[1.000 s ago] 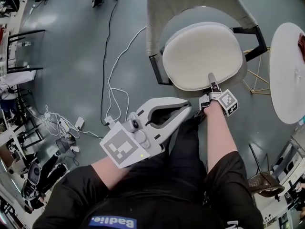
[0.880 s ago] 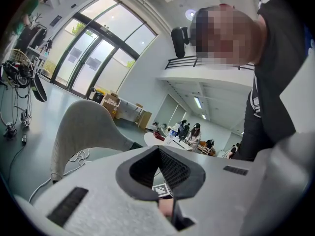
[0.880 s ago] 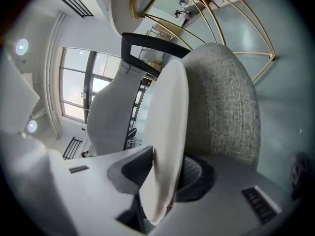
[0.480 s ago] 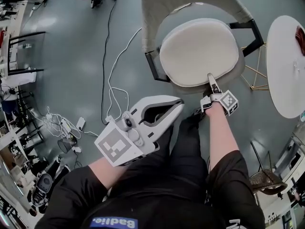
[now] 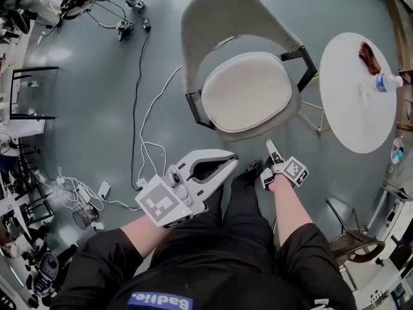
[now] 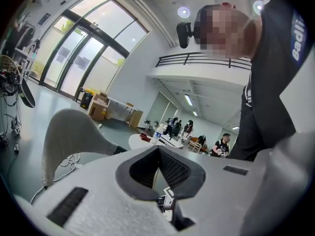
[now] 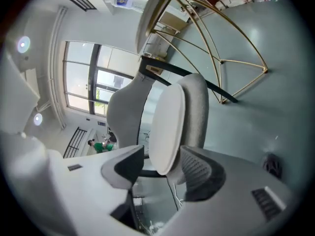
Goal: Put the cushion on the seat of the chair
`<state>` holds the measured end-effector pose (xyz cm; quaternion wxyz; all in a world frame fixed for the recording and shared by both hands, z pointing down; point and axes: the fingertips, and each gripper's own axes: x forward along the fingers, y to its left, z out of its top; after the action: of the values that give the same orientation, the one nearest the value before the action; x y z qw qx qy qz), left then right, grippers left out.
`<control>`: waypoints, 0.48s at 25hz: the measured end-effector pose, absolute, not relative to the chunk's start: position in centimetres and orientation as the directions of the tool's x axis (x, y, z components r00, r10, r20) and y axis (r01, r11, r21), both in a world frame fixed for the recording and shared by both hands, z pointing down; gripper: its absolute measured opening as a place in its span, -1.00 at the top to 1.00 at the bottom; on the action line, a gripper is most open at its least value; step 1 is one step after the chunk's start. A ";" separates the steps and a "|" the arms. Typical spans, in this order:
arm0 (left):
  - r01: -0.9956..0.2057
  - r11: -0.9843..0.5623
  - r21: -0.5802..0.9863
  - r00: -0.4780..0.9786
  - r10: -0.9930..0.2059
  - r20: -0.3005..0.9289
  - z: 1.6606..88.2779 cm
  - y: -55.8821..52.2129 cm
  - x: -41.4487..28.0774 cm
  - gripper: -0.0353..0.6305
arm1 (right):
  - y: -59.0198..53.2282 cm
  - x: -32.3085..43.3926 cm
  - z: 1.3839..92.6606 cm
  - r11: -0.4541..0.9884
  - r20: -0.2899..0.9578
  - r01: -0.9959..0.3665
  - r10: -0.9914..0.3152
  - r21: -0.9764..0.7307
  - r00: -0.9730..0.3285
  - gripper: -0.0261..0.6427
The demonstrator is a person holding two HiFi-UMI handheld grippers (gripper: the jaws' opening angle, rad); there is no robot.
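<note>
A grey floor [image 5: 90, 115] fills a high, glass-fronted hall, with tall windows [image 6: 81, 58] along one wall and loose cables [image 5: 139, 108] trailing across the floor to the left of the chair [image 5: 226, 15]. The pale, curved-back chair stands in the middle of the head view. The white cushion [image 5: 245, 90] already lies flat on its seat, inside the black arm frames. A round white table [image 5: 348, 118] on thin gold legs stands just to the right of the chair and apart from it. It carries a water bottle [image 5: 387, 81] and a small brown item [image 5: 370, 57] near its far edge.

The person stands facing the front of the seat, black trousers visible below, with both bare forearms extended.

The left gripper [image 5: 233, 160] is held out over the left leg, almost level and aimed at the chair's front-left corner. Its jaw tips are pressed together with nothing between them.

The right gripper [image 5: 270, 159] tilts down toward the seat's front edge but stops short of it, clear of both chair and cushion. Its jaws have just been opening and now stand spread wide and empty. In the right gripper view the cushion's rim shows through the gap, beyond the pads and not touching them.
</note>
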<state>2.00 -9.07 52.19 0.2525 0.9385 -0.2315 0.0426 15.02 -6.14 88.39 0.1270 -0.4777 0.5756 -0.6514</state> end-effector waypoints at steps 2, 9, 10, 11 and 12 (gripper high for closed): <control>-0.434 -0.784 0.444 0.901 -0.389 0.193 50.7 -8.2 2.5 0.89 | -5.3 14.5 85.9 -0.273 0.474 -0.409 -0.689 -0.871 -0.549 0.29; -0.386 -0.840 0.381 0.922 -0.367 0.124 44.9 -5.6 3.2 0.89 | -5.5 13.3 75.0 -0.146 0.398 -0.424 -0.693 -0.894 -0.601 0.29; -0.381 -0.843 0.379 0.924 -0.364 0.118 44.1 -5.0 3.3 0.89 | -5.2 13.0 73.2 -0.129 0.385 -0.422 -0.694 -0.898 -0.608 0.29; -0.375 -0.847 0.378 0.926 -0.361 0.112 43.5 -4.5 3.5 0.89 | -5.0 12.7 71.4 -0.109 0.374 -0.424 -0.694 -0.899 -0.616 0.29; -0.370 -0.850 0.376 0.928 -0.358 0.104 43.0 -4.0 3.6 0.89 | -4.9 12.5 69.6 -0.084 0.360 -0.426 -0.694 -0.901 -0.624 0.29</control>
<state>3.61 -3.99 42.97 0.1984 0.9616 -0.1892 0.0153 12.51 -4.94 69.63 0.1107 -0.4193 0.6677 -0.6051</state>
